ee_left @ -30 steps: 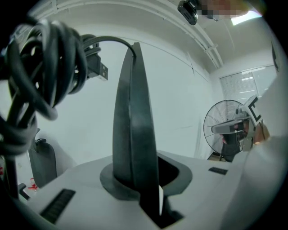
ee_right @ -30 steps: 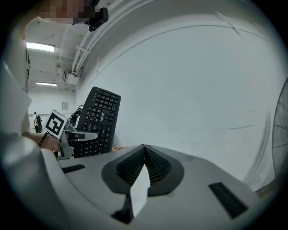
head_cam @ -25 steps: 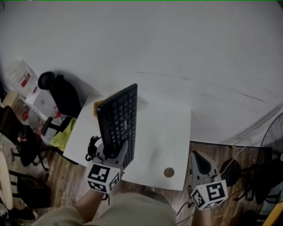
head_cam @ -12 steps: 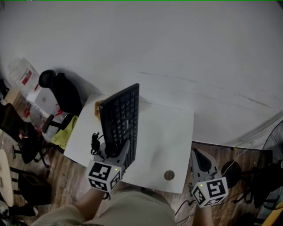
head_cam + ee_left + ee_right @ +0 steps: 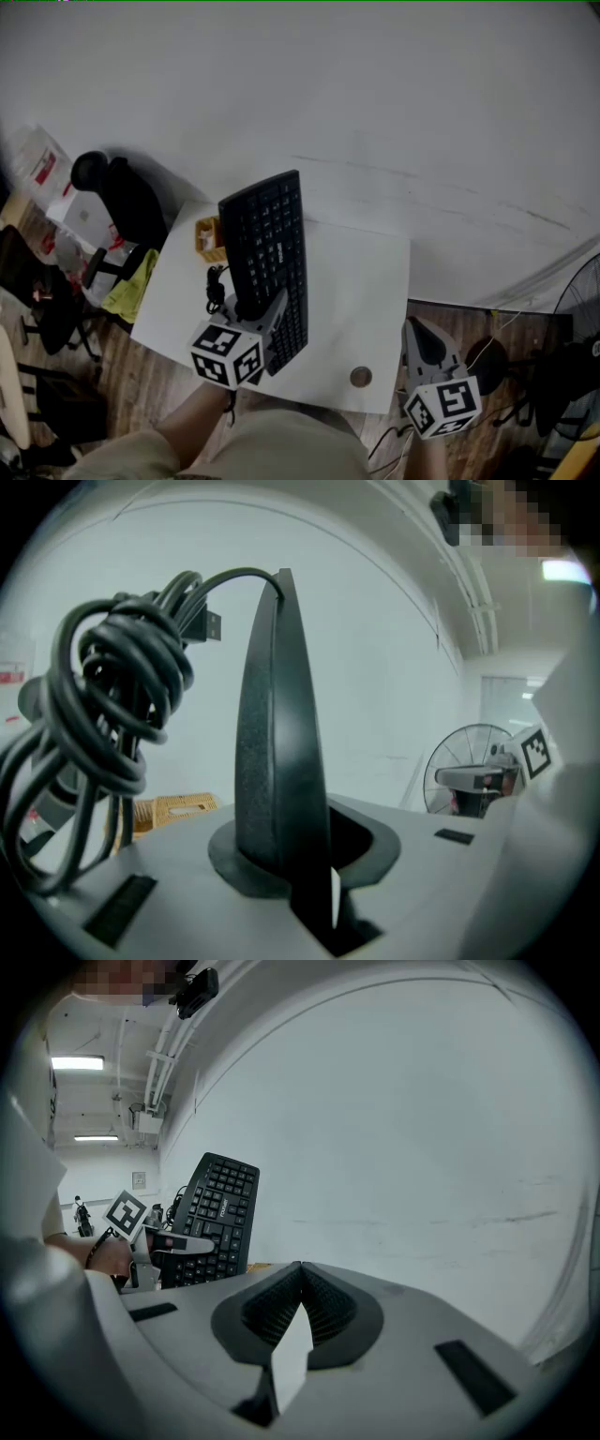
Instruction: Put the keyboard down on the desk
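Keyboard (image 5: 265, 248) tilts over the white counter (image 5: 361, 281), near end pinched tight in the left claw (image 5: 258, 314), stretching toward 12 o'clock. Right claw (image 5: 422, 342), at 4 o'clock, is closed and empty

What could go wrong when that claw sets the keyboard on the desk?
The left claw grips the keyboard at its near end only, so the far end may twist loose. The coiled cable dangles beside it and could get trapped underneath. The small yellow box on the desk sits close by and might get knocked.
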### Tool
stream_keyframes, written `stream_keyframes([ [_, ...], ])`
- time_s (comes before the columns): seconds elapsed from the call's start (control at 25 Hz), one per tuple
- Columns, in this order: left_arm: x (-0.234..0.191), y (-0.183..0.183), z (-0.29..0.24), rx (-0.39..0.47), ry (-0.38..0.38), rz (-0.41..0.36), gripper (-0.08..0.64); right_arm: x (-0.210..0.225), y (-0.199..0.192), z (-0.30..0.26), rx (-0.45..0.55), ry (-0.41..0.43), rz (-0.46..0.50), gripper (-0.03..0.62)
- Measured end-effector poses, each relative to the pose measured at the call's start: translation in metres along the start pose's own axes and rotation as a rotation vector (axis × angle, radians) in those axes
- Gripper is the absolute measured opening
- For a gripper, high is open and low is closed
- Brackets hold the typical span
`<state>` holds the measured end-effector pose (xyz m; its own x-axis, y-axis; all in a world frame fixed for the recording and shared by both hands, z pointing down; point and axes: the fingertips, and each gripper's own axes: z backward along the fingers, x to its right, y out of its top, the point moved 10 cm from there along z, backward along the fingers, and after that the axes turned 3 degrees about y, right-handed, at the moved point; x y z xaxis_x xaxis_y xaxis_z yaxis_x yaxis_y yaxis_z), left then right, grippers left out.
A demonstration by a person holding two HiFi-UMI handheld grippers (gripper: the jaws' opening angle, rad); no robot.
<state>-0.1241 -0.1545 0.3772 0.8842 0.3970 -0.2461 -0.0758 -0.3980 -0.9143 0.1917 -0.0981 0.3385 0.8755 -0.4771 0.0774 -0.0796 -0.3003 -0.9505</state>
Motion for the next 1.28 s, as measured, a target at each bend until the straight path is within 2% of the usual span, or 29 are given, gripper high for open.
stream_keyframes([
  [0.12, -0.009, -0.007, -0.023, -0.008, -0.035, 0.126, 0.087, 0.002, -0.001, -0.007, -0.013, -0.013, -0.009, 0.025],
  [0.36, -0.012, -0.026, -0.074, -0.032, -0.106, 0.306, 0.087, 0.013, -0.007, -0.021, -0.05, -0.056, -0.025, 0.025],
  [0.6, -0.014, -0.069, -0.133, -0.092, -0.132, 0.608, 0.087, 0.031, -0.018, -0.032, -0.086, -0.11, -0.057, 0.025],
  [0.72, -0.012, -0.095, -0.163, -0.147, -0.128, 0.725, 0.087, 0.039, -0.024, -0.042, -0.109, -0.126, -0.054, 0.025],
  [0.88, -0.007, -0.123, -0.192, -0.197, -0.115, 0.792, 0.087, 0.048, -0.035, -0.055, -0.133, -0.13, -0.064, 0.025],
  [1.28, -0.018, -0.165, -0.252, -0.183, -0.072, 0.997, 0.087, 0.07, -0.063, -0.083, -0.181, -0.135, -0.098, 0.025],
])
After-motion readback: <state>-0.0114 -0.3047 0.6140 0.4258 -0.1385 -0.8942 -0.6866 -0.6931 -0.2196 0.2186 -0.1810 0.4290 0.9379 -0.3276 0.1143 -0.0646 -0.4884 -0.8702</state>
